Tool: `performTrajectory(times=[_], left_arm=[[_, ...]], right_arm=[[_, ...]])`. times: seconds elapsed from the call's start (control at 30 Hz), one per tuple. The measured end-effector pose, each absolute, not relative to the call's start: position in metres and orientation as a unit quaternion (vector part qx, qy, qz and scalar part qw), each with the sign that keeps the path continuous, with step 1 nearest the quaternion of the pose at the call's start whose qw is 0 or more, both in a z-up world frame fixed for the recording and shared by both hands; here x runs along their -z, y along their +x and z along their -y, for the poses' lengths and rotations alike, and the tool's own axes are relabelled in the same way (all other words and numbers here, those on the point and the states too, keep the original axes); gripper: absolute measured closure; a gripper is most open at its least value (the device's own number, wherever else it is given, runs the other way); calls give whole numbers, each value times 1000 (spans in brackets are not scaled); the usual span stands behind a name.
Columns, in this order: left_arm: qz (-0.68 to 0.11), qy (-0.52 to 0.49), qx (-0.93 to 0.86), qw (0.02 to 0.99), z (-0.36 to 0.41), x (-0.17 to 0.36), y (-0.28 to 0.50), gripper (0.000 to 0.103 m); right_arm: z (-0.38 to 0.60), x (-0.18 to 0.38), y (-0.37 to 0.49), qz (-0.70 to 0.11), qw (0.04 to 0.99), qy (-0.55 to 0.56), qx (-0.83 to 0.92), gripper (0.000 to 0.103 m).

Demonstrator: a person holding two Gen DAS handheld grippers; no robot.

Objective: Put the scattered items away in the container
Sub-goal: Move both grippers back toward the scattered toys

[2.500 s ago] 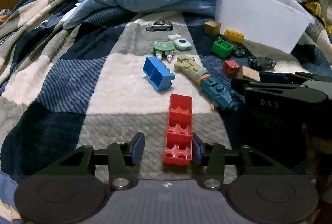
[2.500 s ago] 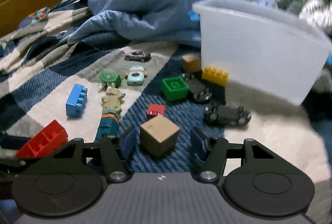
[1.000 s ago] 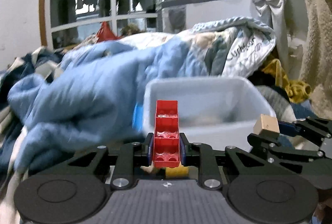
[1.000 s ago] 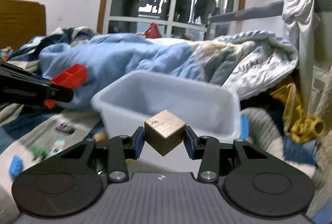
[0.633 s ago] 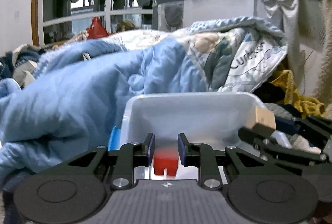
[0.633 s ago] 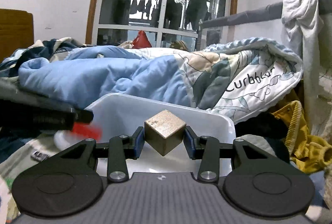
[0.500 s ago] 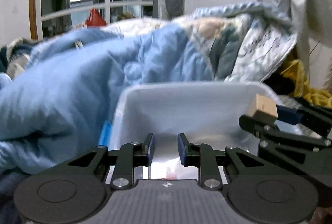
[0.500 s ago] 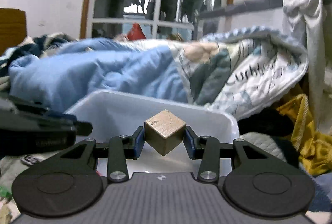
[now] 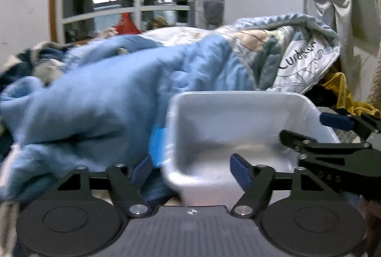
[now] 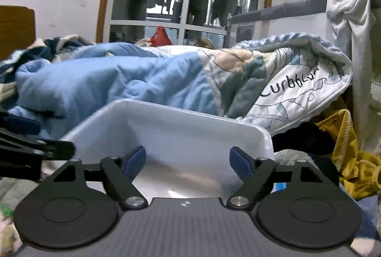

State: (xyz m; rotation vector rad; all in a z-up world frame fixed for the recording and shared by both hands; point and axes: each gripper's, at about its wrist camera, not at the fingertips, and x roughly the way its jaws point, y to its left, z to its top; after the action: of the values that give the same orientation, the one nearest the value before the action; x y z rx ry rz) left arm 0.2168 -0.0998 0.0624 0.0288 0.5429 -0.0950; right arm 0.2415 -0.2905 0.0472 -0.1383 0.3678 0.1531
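My left gripper [image 9: 191, 168] has just been opening, its fingers [image 9: 240, 170] now spread wide with nothing between them; it hovers at the near left corner of the white container [image 9: 238, 99]; my right gripper [image 10: 188, 160] has likewise just been opening and is empty, poised over the same container [image 10: 166, 109], which sits on the bed against the blue quilt [image 10: 107, 80]; its contents I cannot make out.
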Motion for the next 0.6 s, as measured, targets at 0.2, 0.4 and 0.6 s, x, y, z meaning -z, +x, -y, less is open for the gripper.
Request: performTrajectory(times=[0.2,0.4,0.6], left_arm=[[-306,39,-18,951,59,-40,145,16],[-371,5,-22,928,24,19,85,16],[-367,-22,-19,930,21,49,50,16]], right_arm=[[272,-41,193,-222,965,-41,-135,3],[245,16,142,-280,937,-43,-204,1],[215,52,93,-262,928,-101,-244,3]])
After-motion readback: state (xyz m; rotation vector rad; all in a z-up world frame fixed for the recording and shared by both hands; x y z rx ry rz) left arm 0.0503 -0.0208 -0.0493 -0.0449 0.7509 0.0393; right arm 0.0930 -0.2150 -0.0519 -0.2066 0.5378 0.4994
